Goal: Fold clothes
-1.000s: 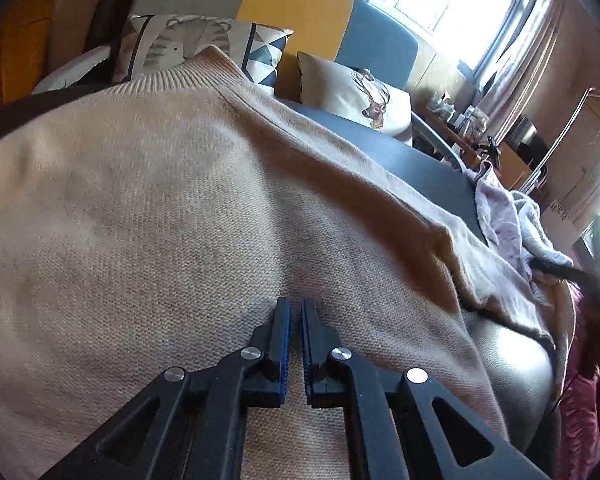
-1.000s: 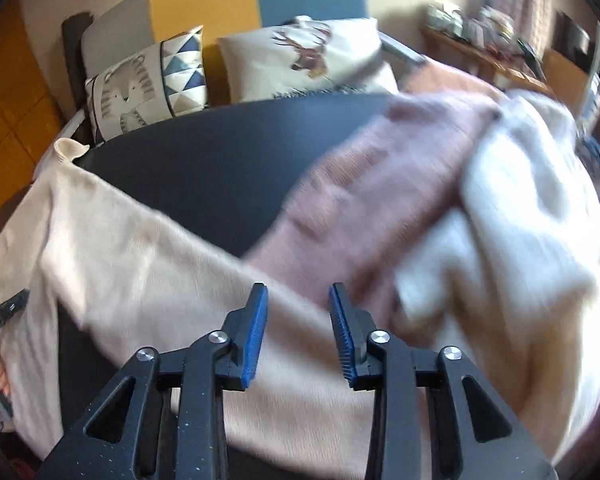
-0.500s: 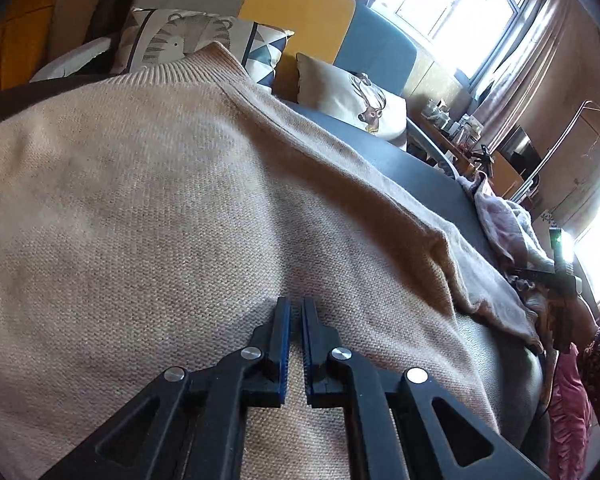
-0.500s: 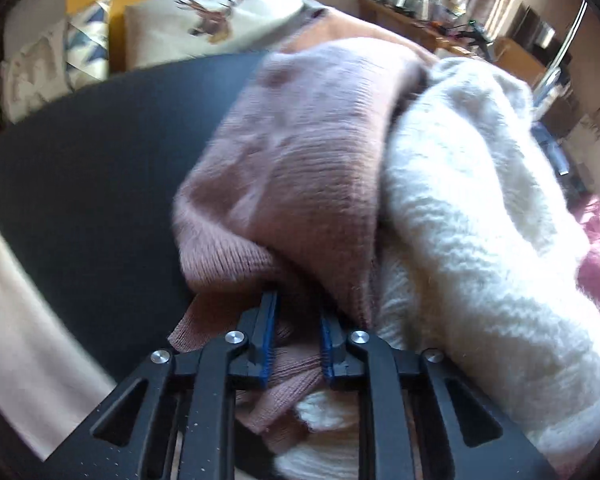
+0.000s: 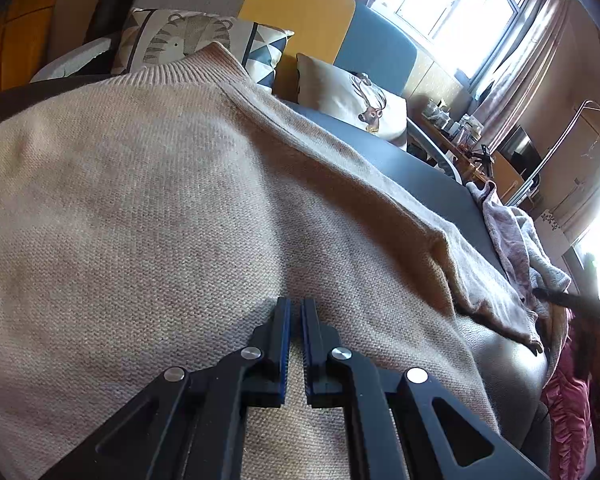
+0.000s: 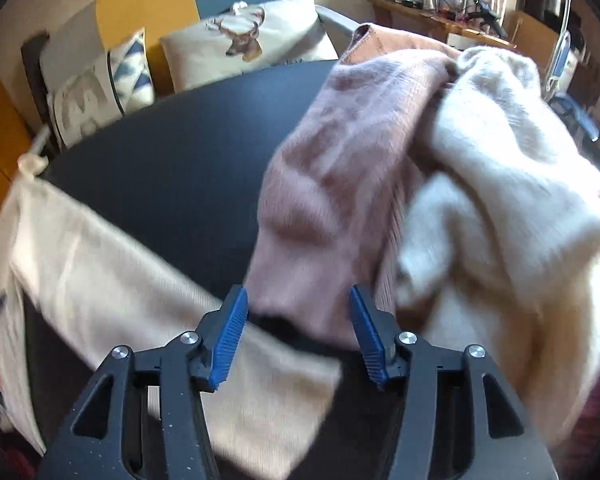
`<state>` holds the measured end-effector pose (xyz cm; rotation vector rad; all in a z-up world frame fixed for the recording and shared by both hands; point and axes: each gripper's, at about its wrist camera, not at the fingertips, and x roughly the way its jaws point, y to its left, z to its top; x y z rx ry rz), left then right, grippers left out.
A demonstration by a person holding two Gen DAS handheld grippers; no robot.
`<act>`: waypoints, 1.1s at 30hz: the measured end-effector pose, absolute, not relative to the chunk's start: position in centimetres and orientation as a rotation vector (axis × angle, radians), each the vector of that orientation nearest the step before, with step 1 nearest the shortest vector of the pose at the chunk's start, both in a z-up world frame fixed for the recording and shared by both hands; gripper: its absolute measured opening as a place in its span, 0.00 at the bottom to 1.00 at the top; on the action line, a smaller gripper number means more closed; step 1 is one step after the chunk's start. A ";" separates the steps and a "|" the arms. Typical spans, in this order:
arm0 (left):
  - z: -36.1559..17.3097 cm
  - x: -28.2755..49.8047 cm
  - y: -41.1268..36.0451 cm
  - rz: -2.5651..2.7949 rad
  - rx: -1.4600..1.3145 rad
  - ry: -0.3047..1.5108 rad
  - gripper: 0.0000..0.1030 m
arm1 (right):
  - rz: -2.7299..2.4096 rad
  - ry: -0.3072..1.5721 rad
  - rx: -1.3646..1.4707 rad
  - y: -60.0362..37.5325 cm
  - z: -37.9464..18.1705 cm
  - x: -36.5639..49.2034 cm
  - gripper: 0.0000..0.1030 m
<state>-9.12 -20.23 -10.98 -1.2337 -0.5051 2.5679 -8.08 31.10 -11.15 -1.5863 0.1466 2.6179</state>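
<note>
A: Where's the sweater?
B: Spread on the table. My left gripper rests closed on it; right gripper is opening over the pink knit.
A: Handling?
B: Soft, limp, probably light. I'd pinch the hem.

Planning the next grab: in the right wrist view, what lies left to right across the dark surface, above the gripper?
Beige sweater → bare dark surface → pink knit → fluffy white garment. The right gripper is opening, with the pink knit's lower end showing between its jaws.
</note>
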 end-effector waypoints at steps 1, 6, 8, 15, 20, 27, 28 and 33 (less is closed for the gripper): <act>-11.0 -9.1 -20.3 2.566 -1.233 -0.509 0.04 | 2.573 0.133 -1.623 30.9 -11.4 -7.5 0.54; -11.0 -9.2 -20.5 2.559 -1.232 -0.523 0.04 | 2.499 0.121 -1.685 30.0 -13.6 -6.5 0.52; -10.9 -9.2 -20.5 2.555 -1.232 -0.531 0.04 | 2.545 0.110 -1.687 29.2 -13.4 -6.8 0.13; -10.9 -9.5 -20.4 2.552 -1.230 -0.538 0.04 | 2.637 -0.211 -1.508 27.3 -7.6 -10.8 0.07; -11.0 -9.7 -20.6 2.554 -1.229 -0.533 0.04 | 2.624 -0.481 -1.312 26.5 -4.2 -14.3 0.07; -10.6 -9.4 -19.8 2.594 -1.245 -0.461 0.04 | 2.480 -0.472 -1.350 27.7 -8.8 -19.4 0.07; -10.6 -9.4 -19.8 2.593 -1.246 -0.460 0.04 | 2.465 -0.431 -1.374 28.2 -9.6 -19.7 0.07; -10.7 -9.4 -20.0 2.587 -1.245 -0.470 0.04 | 2.454 -0.133 -1.474 30.2 -12.1 -20.2 0.13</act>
